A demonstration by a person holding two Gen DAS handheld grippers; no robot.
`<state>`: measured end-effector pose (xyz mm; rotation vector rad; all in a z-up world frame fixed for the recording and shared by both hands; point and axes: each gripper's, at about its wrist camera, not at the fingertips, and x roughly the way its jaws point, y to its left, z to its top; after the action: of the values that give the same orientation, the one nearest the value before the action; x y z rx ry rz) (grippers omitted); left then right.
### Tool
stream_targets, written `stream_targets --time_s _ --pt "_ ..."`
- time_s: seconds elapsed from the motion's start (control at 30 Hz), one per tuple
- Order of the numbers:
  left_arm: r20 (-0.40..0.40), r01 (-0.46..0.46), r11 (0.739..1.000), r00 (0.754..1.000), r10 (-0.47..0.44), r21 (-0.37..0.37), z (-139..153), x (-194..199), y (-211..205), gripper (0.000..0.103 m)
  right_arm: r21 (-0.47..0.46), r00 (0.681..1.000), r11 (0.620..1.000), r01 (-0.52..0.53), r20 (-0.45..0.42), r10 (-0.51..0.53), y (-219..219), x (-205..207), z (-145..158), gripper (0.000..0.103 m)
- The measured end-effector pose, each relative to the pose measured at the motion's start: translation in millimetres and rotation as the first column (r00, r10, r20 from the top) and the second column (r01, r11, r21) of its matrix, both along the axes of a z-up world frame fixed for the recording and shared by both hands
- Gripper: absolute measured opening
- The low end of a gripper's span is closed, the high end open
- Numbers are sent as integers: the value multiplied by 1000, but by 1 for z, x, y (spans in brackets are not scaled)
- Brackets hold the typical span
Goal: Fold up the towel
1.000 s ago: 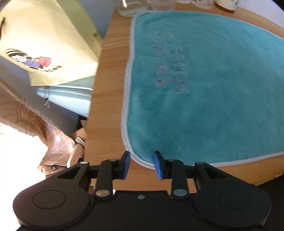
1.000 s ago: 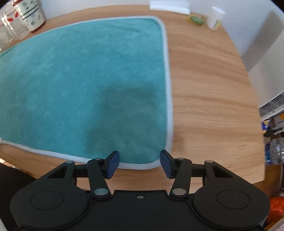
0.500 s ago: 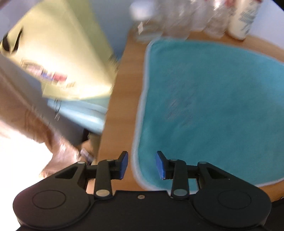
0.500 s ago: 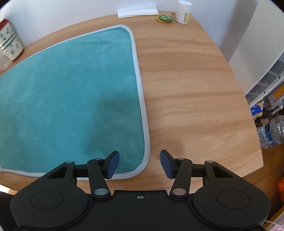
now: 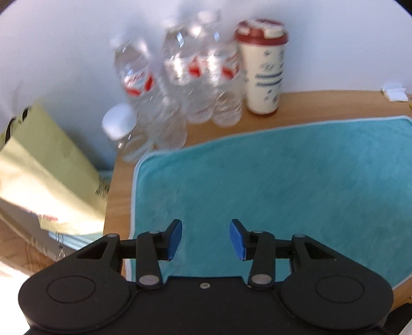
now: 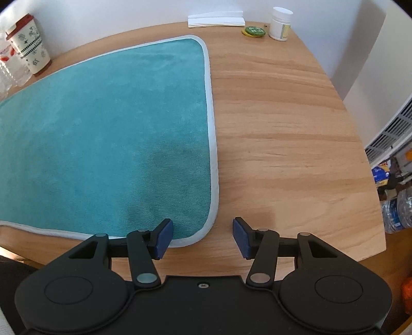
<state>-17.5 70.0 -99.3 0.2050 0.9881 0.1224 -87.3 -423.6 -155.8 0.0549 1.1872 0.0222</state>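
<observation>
A teal towel (image 6: pixel 108 128) with a pale grey hem lies flat and spread out on the wooden table (image 6: pixel 283 128). In the right wrist view its near right corner (image 6: pixel 200 232) sits just ahead of my right gripper (image 6: pixel 202 238), which is open, one finger over the towel and one over bare wood. The left wrist view shows the towel (image 5: pixel 283 185) from its left side, with my left gripper (image 5: pixel 205 238) open above the cloth near the left hem (image 5: pixel 132 206). Neither gripper holds anything.
Several clear water bottles (image 5: pixel 180 77) and a red-lidded paper cup (image 5: pixel 262 67) stand at the table's far left corner by the wall. A yellow paper bag (image 5: pixel 46 175) hangs off the left edge. A white jar (image 6: pixel 280 23), green lid (image 6: pixel 253 31) and folded paper (image 6: pixel 216 20) sit far right.
The left gripper has swung up and forward over the towel, bringing the bottles and cup into view. The right gripper has shifted right along the near edge to the towel's corner.
</observation>
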Motion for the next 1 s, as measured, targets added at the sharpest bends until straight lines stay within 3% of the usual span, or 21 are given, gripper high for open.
stream_targets --time_s 0.17,0.23,0.3,0.37,0.4,0.5,0.53,0.57,0.6,0.67,0.73,0.9,1.0 --pt "155 -82 997 984 83 -12 33 6 -24 58 -27 995 999 25 96 -22 -9 -3 14 57" --pt "217 -137 989 965 145 -48 50 8 -26 74 -15 991 1000 23 132 -21 -12 -7 27 57" --pt "358 -184 976 909 214 -115 87 5 -37 79 -13 988 1000 8 157 -6 -13 -4 35 57" --pt "463 -184 974 857 226 -135 113 1 -48 85 -6 985 1000 -8 173 9 -14 -1 40 57" --pt "523 -181 975 823 222 -128 129 -2 -58 88 -1 985 1000 -14 175 14 -15 1 40 57" --pt "623 -169 983 762 177 -73 162 2 -90 100 15 984 1000 -16 180 13 -18 5 41 57" --pt "636 -161 985 754 164 -63 166 5 -97 100 23 984 1000 -15 177 11 -18 5 41 57" --pt "682 -121 992 723 110 -31 174 10 -120 101 29 986 999 -15 169 10 -19 6 39 57" --pt "700 -85 996 712 57 5 175 13 -135 102 34 987 999 -15 162 10 -19 6 37 57" --pt "709 -26 997 704 -37 78 170 24 -167 102 40 989 999 -17 146 11 -18 7 32 57" --pt "682 65 990 719 -132 124 157 36 -197 102 50 990 998 -23 137 15 -16 7 26 57" --pt "588 218 964 764 -266 153 123 63 -232 102 86 993 996 -2 120 -8 -14 -4 20 57" --pt "544 292 943 770 -332 163 101 81 -241 102 86 994 996 17 104 -26 -11 -14 13 57"
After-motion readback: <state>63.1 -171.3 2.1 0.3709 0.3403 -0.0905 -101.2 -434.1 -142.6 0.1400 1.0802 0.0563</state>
